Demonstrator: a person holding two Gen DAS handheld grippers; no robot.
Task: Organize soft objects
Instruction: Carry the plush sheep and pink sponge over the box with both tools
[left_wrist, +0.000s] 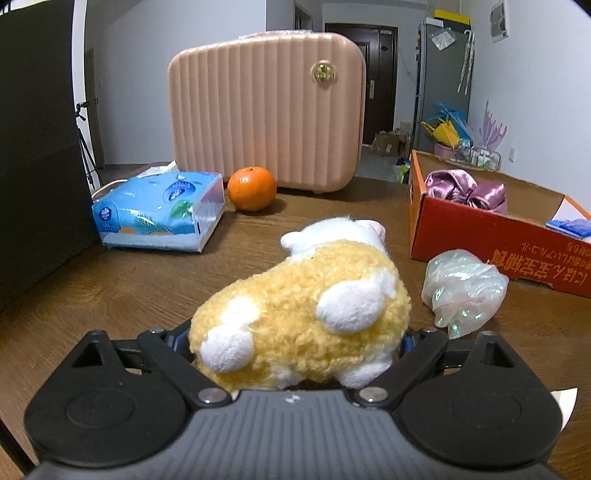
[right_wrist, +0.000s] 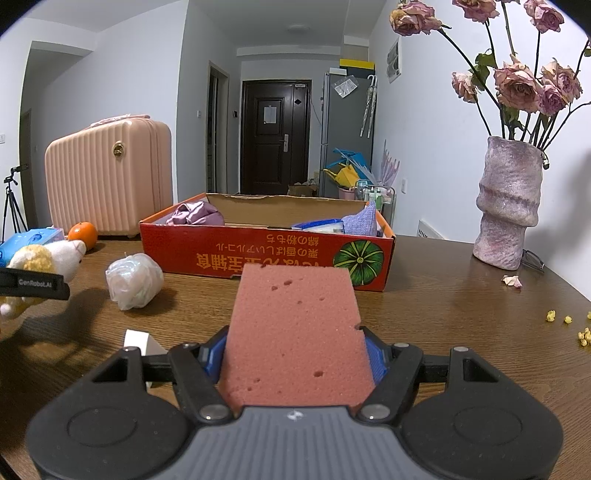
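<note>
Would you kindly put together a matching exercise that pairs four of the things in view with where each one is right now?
Things:
1. plush toy
2. pink sponge
3. orange
4. purple satin bundle

Places:
A. inside the red box
B. between the fingers of the left tool
C. on the table beside the pink suitcase
D. gripped in the right tool

Pairs: 1-B; 2-D; 3-C; 4-A
</note>
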